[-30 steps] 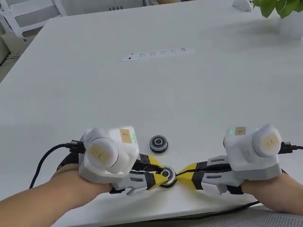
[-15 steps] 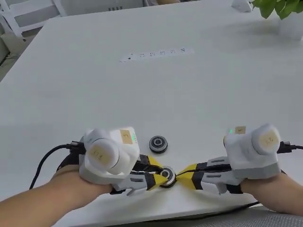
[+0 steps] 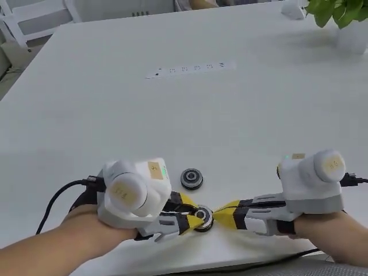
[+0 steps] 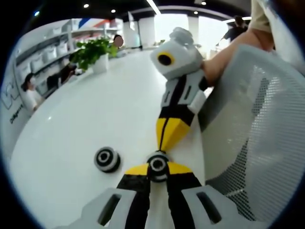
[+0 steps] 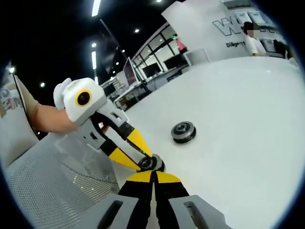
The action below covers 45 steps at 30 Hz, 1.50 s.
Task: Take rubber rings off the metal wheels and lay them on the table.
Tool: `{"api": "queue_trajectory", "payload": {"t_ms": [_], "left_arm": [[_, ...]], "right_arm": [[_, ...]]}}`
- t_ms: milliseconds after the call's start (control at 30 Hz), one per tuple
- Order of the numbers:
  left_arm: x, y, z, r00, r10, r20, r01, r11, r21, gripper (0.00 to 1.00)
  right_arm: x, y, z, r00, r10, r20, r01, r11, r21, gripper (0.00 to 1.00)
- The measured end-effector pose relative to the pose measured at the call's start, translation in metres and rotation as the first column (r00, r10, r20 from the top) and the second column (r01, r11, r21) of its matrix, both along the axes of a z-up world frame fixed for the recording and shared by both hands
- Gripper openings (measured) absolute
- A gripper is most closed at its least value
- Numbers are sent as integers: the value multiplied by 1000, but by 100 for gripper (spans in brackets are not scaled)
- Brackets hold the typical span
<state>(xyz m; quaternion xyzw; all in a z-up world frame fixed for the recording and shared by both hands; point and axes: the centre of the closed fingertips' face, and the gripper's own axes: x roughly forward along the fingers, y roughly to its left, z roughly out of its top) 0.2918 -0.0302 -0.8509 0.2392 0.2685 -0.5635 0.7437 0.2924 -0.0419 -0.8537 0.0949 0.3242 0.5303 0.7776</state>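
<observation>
A small metal wheel (image 3: 200, 217) with a black rubber ring sits between the yellow jaws of my left gripper (image 3: 192, 218), which is shut on it near the table's front edge. In the left gripper view the wheel (image 4: 158, 165) lies between the tips of that gripper (image 4: 158, 169). My right gripper (image 3: 221, 216) comes in from the other side, its jaws pressed together at the wheel's rim, seemingly pinching the ring. The right gripper view has its tips (image 5: 153, 175) meeting just under the wheel (image 5: 151, 163). A second wheel (image 3: 191, 178) lies free on the table.
The white table (image 3: 172, 115) stretches far ahead, with a power strip (image 3: 190, 69) set in it and a plant (image 3: 336, 11) at the far right corner. A grey mesh chair (image 4: 257, 133) stands close behind the front edge.
The head camera has tipped a little, so the picture shifted down. Both grippers stay at the wheel; the right one's body sits slightly further right.
</observation>
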Motion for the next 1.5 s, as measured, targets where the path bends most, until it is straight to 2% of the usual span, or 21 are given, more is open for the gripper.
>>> {"api": "queue_trajectory", "payload": {"t_ms": [433, 900, 1500], "left_arm": [[1, 0, 0, 1000, 14, 1, -14, 1000, 5, 12], [1, 0, 0, 1000, 17, 5, -17, 1000, 20, 12], [1, 0, 0, 1000, 13, 8, -14, 999, 31, 11]], "right_arm": [[1, 0, 1, 996, -28, -81, 31, 999, 40, 0], [-1, 3, 4, 991, -27, -127, 37, 996, 79, 0], [-2, 6, 7, 990, -18, -137, 33, 994, 107, 0]]}}
